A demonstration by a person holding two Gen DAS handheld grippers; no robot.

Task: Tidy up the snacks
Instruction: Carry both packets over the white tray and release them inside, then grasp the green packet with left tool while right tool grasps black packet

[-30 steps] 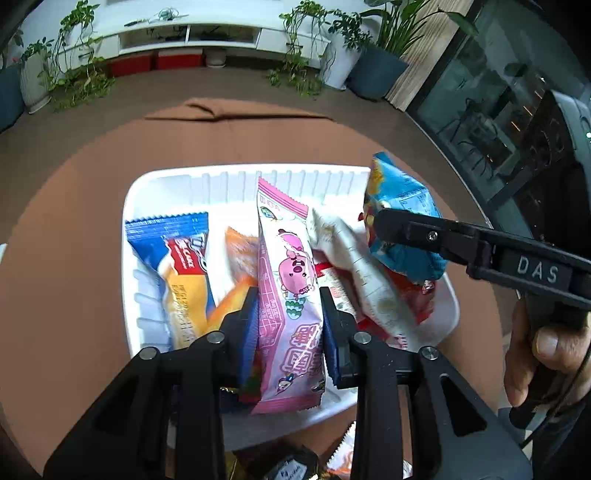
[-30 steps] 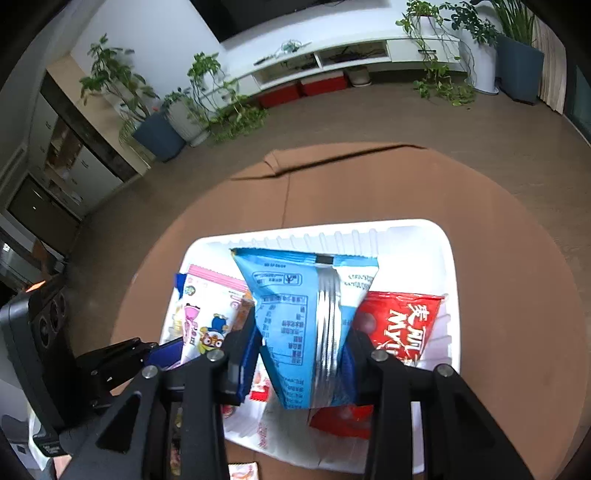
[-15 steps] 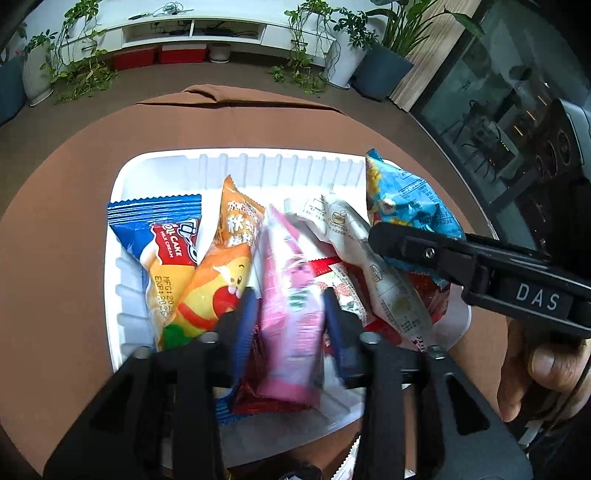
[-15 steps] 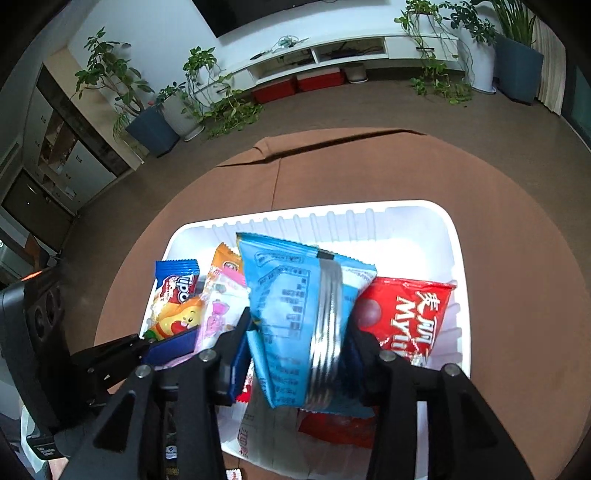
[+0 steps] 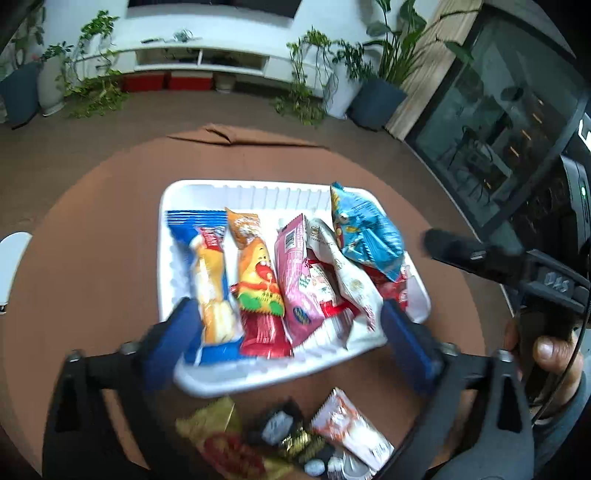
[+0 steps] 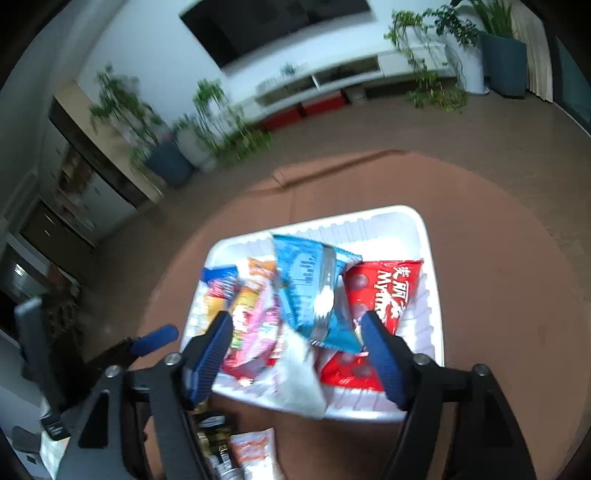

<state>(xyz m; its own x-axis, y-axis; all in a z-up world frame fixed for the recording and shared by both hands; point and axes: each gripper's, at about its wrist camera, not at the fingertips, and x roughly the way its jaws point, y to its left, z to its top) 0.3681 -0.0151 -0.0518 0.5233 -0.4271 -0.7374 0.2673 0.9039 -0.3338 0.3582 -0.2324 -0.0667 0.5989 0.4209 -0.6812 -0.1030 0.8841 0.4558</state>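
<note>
- Surface (image 5: 92, 258): round, covered in brown cloth, filling the middle of both views; a fold of the cloth lies at its far edge.
- Room: brown floor; a white low cabinet (image 5: 207, 62) along the far wall with red boxes under it; potted plants (image 5: 306, 85) on either side; a dark screen (image 6: 273, 26) on the wall at the top of the right wrist view.
- Tray (image 5: 258, 188): one, white, ribbed walls, centre of frame in both views.
- Snack packets in the tray: seven countable. Blue-and-yellow packet (image 5: 210, 280), orange packet (image 5: 255, 273), pink packet (image 5: 295, 284), white packet (image 5: 351, 280), light-blue packet (image 5: 365, 232), red packet (image 6: 384, 295), and one more red packet, partly covered.
- Loose snacks (image 5: 280, 439): a blurred heap on the surface at the bottom of the left wrist view; number unclear.
- Left gripper (image 5: 291, 328): angled down over the tray's near edge, jaws opening, wide, pressing on nothing.
- Right gripper (image 6: 295, 354): angled down, jaws opening, pads clear of the light-blue packet between them; a hand (image 5: 554, 354) holds it at lower right.
</note>
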